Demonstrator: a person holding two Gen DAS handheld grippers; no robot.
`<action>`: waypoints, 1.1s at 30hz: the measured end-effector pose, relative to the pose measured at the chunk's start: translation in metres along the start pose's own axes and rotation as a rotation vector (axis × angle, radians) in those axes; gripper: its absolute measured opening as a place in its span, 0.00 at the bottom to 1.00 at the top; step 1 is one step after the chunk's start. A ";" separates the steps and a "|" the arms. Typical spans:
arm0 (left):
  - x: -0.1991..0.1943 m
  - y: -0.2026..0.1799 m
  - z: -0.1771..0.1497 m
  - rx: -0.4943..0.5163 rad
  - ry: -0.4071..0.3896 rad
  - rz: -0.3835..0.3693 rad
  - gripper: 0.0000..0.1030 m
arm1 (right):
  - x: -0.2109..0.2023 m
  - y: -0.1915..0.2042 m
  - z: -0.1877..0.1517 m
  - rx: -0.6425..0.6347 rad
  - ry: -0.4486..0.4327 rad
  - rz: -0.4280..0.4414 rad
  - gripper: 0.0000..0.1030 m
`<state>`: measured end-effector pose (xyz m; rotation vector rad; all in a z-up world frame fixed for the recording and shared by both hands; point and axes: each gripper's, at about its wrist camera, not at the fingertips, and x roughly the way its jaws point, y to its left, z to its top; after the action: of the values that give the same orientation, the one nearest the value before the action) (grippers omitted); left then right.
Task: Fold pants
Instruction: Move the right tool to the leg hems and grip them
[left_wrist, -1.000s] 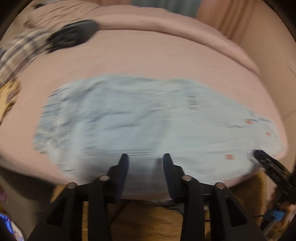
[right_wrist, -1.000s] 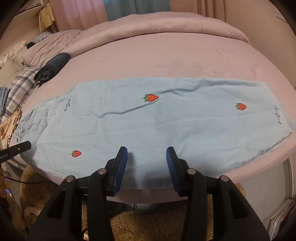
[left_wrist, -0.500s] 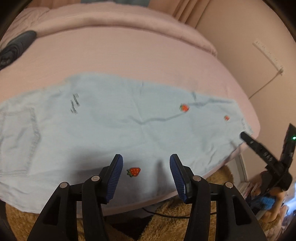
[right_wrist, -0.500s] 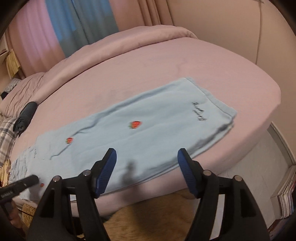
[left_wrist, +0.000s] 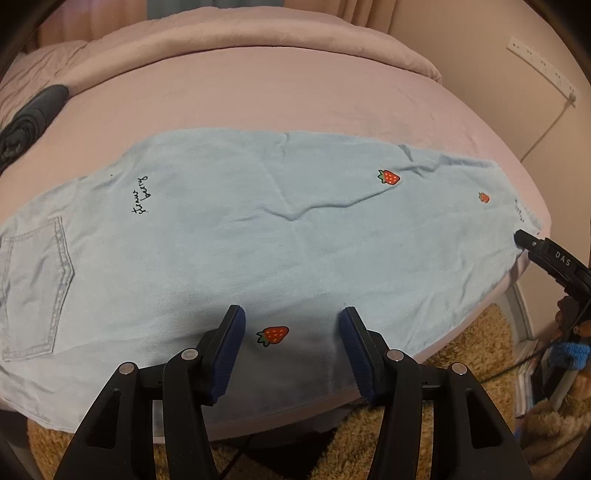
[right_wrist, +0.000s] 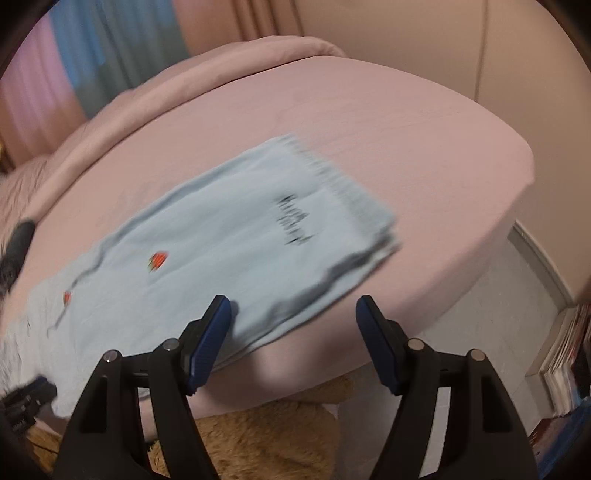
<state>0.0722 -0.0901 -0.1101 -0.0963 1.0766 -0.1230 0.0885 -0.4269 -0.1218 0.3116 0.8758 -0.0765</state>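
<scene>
Across the pink bed (left_wrist: 295, 92) the pale blue pants (left_wrist: 258, 240) lie flat, already doubled leg over leg, judging by the layered hem. Lengthwise folds remain. Above the pants' near edge, the left gripper (left_wrist: 290, 332) and right gripper (right_wrist: 293, 319) have just been opening, jaws apart, nothing between them.

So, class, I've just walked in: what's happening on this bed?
A person with a gripper in each hand is folding pale blue pants that lie flat along the near edge of a pink bed, one leg stacked on the other. The left gripper hovers open over the middle of the pants, above a strawberry patch. The right gripper hovers open near the hem end. Both have just been opening, with nothing gripped.
</scene>
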 end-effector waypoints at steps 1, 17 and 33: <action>0.000 0.001 0.000 -0.005 0.003 -0.006 0.53 | -0.001 -0.007 0.002 0.022 -0.005 0.000 0.68; 0.019 -0.122 0.058 0.148 0.010 -0.296 0.42 | -0.014 0.017 -0.017 -0.059 -0.002 0.194 0.11; 0.044 -0.106 0.046 0.077 0.074 -0.256 0.23 | -0.003 -0.010 -0.005 -0.038 -0.015 0.054 0.00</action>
<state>0.1280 -0.2003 -0.1115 -0.1607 1.1293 -0.4012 0.0807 -0.4349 -0.1250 0.2986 0.8528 -0.0124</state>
